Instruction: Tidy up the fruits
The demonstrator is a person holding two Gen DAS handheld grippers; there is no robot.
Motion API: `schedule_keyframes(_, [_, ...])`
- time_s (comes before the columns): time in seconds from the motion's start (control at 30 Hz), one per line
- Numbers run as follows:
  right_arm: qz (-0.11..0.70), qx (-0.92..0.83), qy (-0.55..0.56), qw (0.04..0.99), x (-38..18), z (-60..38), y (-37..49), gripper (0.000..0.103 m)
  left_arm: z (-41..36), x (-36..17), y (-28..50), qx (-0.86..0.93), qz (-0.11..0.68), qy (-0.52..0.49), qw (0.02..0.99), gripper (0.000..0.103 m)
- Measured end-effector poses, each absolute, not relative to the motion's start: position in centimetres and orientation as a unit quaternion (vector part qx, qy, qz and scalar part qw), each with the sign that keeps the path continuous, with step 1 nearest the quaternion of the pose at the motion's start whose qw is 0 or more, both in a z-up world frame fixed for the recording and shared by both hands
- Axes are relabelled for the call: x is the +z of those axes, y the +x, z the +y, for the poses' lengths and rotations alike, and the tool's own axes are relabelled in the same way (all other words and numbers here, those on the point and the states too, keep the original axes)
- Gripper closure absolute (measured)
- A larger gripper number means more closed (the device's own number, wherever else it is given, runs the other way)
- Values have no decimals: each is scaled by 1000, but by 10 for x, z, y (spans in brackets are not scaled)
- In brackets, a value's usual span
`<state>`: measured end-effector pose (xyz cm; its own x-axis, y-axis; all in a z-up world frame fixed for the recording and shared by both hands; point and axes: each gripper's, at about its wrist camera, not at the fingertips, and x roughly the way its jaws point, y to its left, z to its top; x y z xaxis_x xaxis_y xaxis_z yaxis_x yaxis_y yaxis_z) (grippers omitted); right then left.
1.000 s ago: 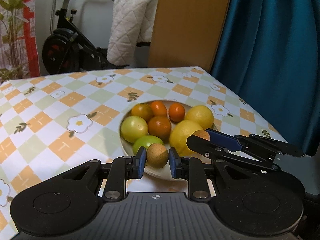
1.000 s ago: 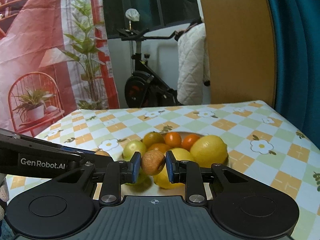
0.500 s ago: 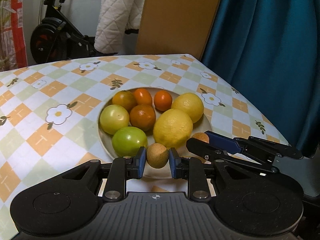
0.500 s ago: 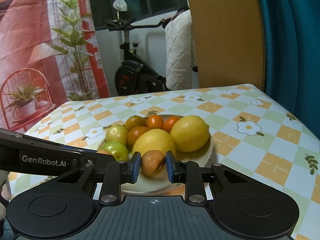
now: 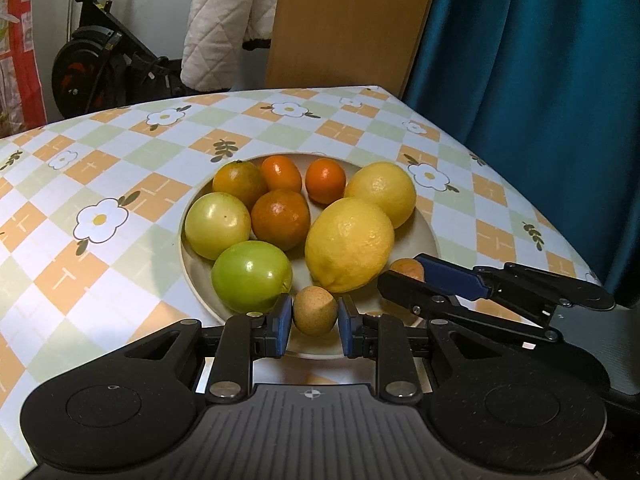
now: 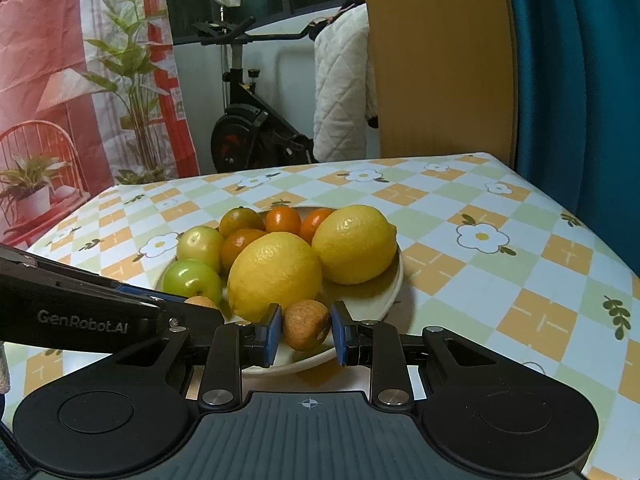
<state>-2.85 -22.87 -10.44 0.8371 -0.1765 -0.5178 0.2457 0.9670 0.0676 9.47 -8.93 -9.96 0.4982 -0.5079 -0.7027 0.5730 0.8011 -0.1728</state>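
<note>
Each claw pinched a small brown fruit just over the near rim of the plate (image 5: 424,232). The left claw (image 5: 313,322) held its fruit (image 5: 314,315) beside the green apple (image 5: 250,274); the right claw (image 6: 304,330) held its fruit (image 6: 306,324) below the nearer lemon (image 6: 274,276), seemingly not yet resting on the plate.

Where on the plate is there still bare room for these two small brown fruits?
Bare plate shows along the near rim, below the front lemon and green fruit. The middle and far side are crowded with oranges.
</note>
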Motion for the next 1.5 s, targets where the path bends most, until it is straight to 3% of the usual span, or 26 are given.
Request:
schedule_keyframes(0.93, [265, -113, 50, 956, -105, -227, -26, 75, -83, -101, 96, -306, 397, 28, 865, 74])
schedule_keyframes(1.13, [261, -123, 51, 956, -100, -229, -29, 67, -75, -93, 91, -299, 386, 21, 872, 55])
schedule_keyframes(1.23, [258, -129, 53, 956, -97, -231, -32, 56, -70, -87, 87, -290, 375, 20, 880, 44])
schedule_keyframes(1.37, [254, -136, 52, 956, -93, -232, -35, 43, -63, -80, 85, -284, 369, 8, 885, 41])
schedule_keyframes(1.5, [248, -143, 55, 956, -89, -233, -38, 27, -56, -74, 82, -271, 363, 5, 892, 28])
